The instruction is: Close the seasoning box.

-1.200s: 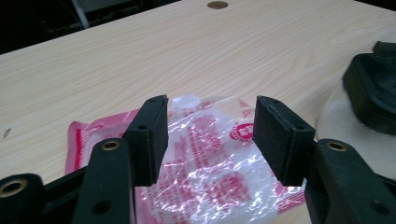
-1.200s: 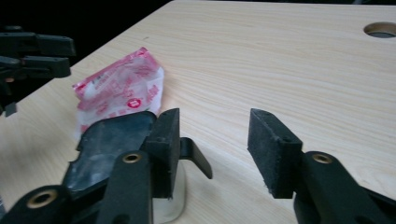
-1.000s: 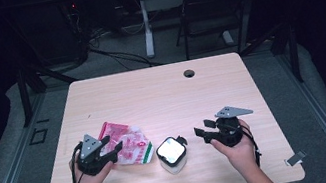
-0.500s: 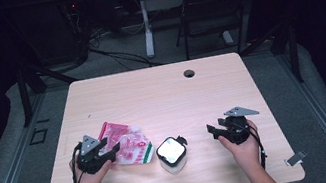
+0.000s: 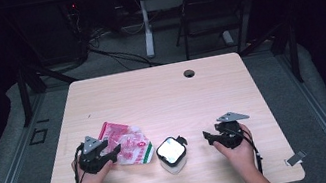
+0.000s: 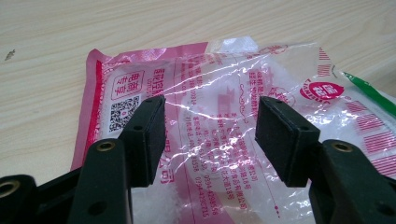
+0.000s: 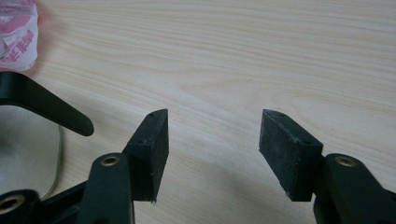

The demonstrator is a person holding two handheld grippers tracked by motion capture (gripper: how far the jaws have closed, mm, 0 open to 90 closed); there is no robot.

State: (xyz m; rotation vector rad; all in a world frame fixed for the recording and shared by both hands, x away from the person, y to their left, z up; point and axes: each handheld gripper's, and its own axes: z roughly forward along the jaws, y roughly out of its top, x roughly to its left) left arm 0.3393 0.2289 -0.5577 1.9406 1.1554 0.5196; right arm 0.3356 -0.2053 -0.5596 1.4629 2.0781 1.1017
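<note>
Pale wood bench (image 5: pixel 161 92): light grain top with a round dark grommet hole (image 5: pixel 189 73) toward 12 o'clock; everything handled lies in the half toward 6 o'clock.
Folding chair (image 5: pixel 217 6): dark frame on the floor beyond the bench, at 12 o'clock.
Packet (image 5: pixel 129 148): pink and clear plastic with red print and a green strip at one end, flat on the bench at about 7 o'clock, just at 9 o'clock of the container. In the left gripper view its crinkled film (image 6: pixel 224 116) spans the space behind both fingers.
Container (image 5: pixel 172 153): small white square tub with a black clip at its side, standing at 6 o'clock, between the two grippers.
Left gripper (image 5: pixel 117 153): held low at the packet's 9 o'clock edge, fingers spread apart over the film, not pressing on it.
Right gripper (image 5: pixel 206 136): at about 5 o'clock, just at 3 o'clock of the container and apart from it; fingers have just been opening, stand wide, nothing between them but bare wood (image 7: pixel 210 93).
</note>
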